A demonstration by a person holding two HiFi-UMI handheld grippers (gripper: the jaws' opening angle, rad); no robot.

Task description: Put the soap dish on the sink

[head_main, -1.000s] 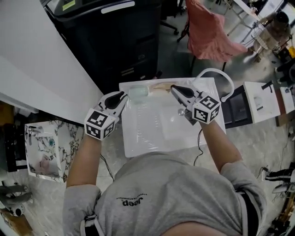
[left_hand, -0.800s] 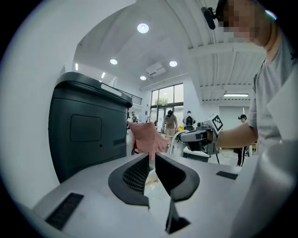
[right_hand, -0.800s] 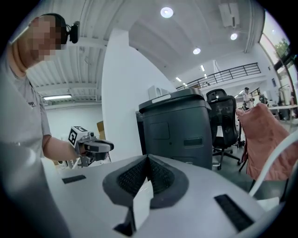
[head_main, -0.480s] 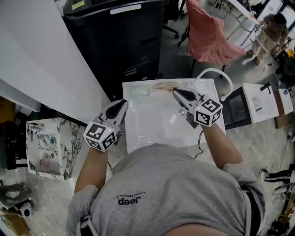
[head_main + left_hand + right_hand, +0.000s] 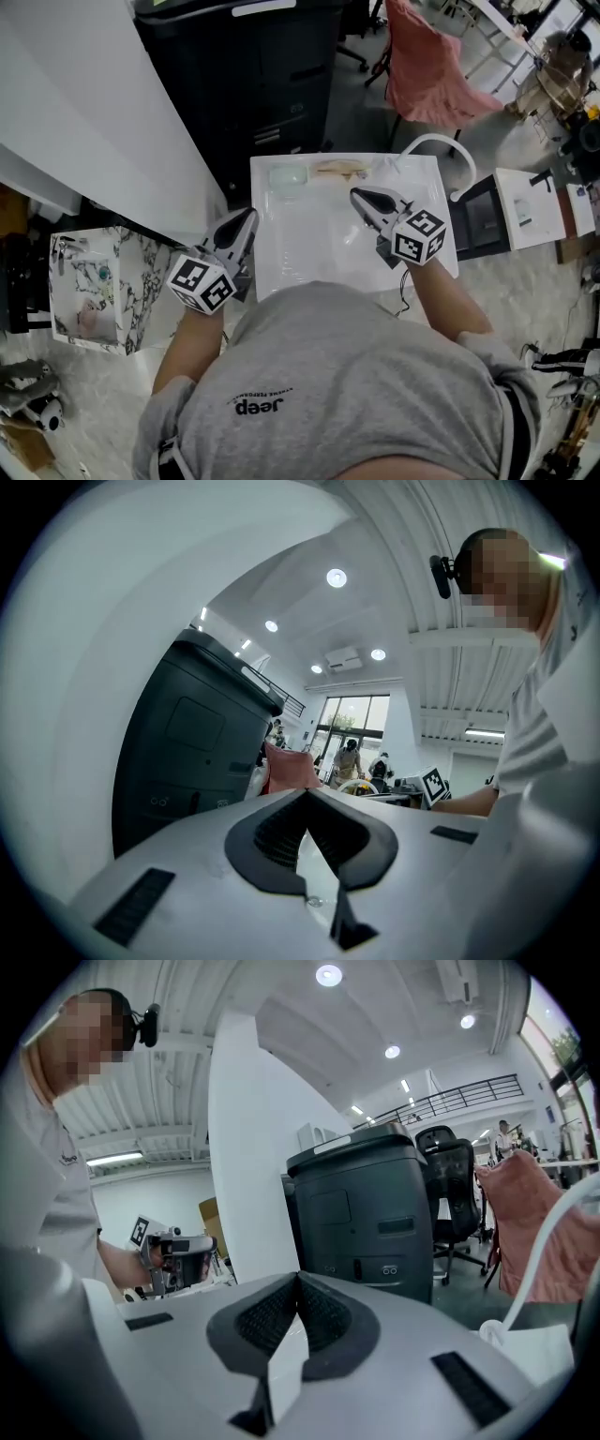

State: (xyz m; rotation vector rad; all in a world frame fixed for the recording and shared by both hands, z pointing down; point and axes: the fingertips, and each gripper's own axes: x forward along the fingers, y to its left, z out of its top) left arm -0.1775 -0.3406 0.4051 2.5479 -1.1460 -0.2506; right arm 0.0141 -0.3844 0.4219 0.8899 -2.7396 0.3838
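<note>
The pale green soap dish [image 5: 288, 175] rests on the far rim of the white sink [image 5: 319, 267], free of both grippers. My left gripper [image 5: 249, 217] hovers just off the sink's left edge, well short of the dish. Its jaws have just been closing, and in the left gripper view [image 5: 307, 794] they meet with nothing between them. My right gripper [image 5: 357, 196] hangs over the basin's right half. It also looks shut and empty in the right gripper view [image 5: 298, 1279].
A tan object [image 5: 339, 169] lies on the rim right of the dish. A white arched faucet [image 5: 442, 147] stands at the far right corner. Behind the sink is a black cabinet [image 5: 253, 75], with a marble-patterned box [image 5: 89, 291] to the left and a pink-draped chair [image 5: 427, 75] beyond.
My left gripper has drawn back from beside the soap dish to the sink's left edge, and its jaws have shut. The right gripper pulled back slightly. The dish stays on the rim.
</note>
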